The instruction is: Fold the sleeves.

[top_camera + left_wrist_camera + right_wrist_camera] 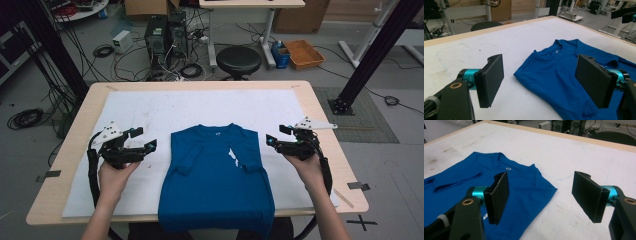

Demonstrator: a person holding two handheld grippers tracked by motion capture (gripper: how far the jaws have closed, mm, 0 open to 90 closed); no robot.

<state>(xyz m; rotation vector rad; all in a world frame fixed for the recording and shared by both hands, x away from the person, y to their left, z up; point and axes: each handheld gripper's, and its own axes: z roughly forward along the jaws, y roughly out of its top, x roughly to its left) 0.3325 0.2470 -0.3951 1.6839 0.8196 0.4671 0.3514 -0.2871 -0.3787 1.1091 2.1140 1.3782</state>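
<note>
Now mid-fold: blue shirt [217, 175] has both sleeves tucked in; left gripper [142, 139] and right gripper [278, 136] flank it, jaws open, empty. Next, probably grab the hem.

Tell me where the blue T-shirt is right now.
In the high view, the blue T-shirt lies mid-table on the white cloth, between the open left gripper and right gripper.

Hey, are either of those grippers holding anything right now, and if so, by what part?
Nothing is held. The left gripper and right gripper both stand open beside the blue T-shirt, with nothing between their fingers.
</note>
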